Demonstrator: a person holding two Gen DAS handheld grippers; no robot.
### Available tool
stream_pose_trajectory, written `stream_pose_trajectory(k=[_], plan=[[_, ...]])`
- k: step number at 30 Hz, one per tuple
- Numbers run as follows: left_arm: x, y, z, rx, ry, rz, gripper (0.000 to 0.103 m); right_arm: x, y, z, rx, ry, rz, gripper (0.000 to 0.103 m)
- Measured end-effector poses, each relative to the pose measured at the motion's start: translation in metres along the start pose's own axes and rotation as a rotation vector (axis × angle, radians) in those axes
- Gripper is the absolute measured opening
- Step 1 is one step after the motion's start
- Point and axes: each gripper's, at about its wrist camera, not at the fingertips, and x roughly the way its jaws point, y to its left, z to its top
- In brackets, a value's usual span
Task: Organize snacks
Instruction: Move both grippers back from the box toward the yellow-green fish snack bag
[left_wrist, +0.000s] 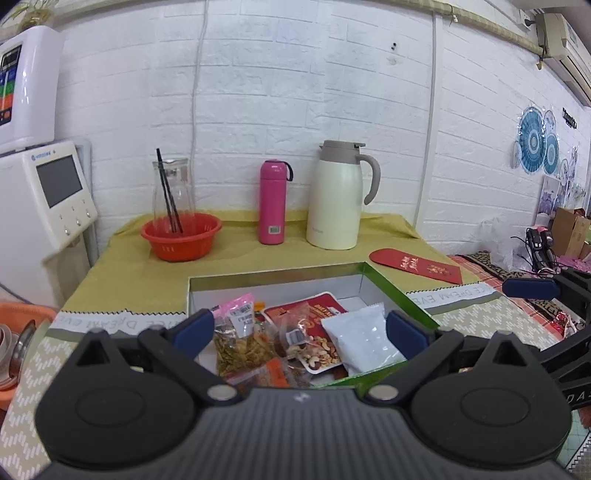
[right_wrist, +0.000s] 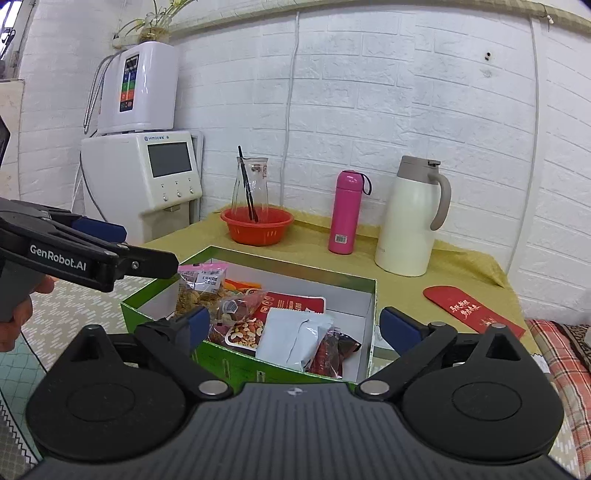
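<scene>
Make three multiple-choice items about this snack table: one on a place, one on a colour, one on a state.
1. Where do the snack packets lie?
A. in the green box
B. in the red bowl
C. on the bare cloth

2. What colour is the small bottle by the wall?
A. blue
B. pink
C. black

3. How does the right claw stand?
A. shut on a packet
B. shut and empty
C. open and empty

Answers: 1 A, the packets lie inside the box walls; 2 B, its body is pink; 3 C, its blue pads stand wide apart with nothing gripped.
</scene>
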Motion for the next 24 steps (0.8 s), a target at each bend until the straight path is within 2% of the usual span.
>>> stream_pose_trajectory(k=[2, 7, 12, 15, 18, 24], plan=[[-0.008, -0.003, -0.006, 0.006, 0.008, -0.038, 0.099, -0.011, -0.001, -0.004, -0.002, 0.013, 0.000, 0.103], [-0.021, -0.017, -0.028, 0.026, 0.048, -0.198, 0.098, -0.038, -0.002, -0.025, -0.017, 0.059, 0.004, 0.103], [-0.006, -0.036, -0.061, 0.074, 0.159, -0.316, 0.098, -0.060, -0.001, -0.052, -0.018, 0.107, -0.002, 0.103], [0.012, -0.043, -0.078, 0.084, 0.214, -0.348, 0.098, -0.069, -0.002, -0.065, 0.003, 0.118, -0.012, 0.103], [0.034, -0.049, -0.088, 0.109, 0.260, -0.346, 0.098, -0.073, -0.003, -0.074, 0.032, 0.131, -0.004, 0.103], [0.072, -0.052, -0.091, 0.124, 0.292, -0.335, 0.098, -0.073, -0.002, -0.090, 0.056, 0.154, -0.008, 0.103]])
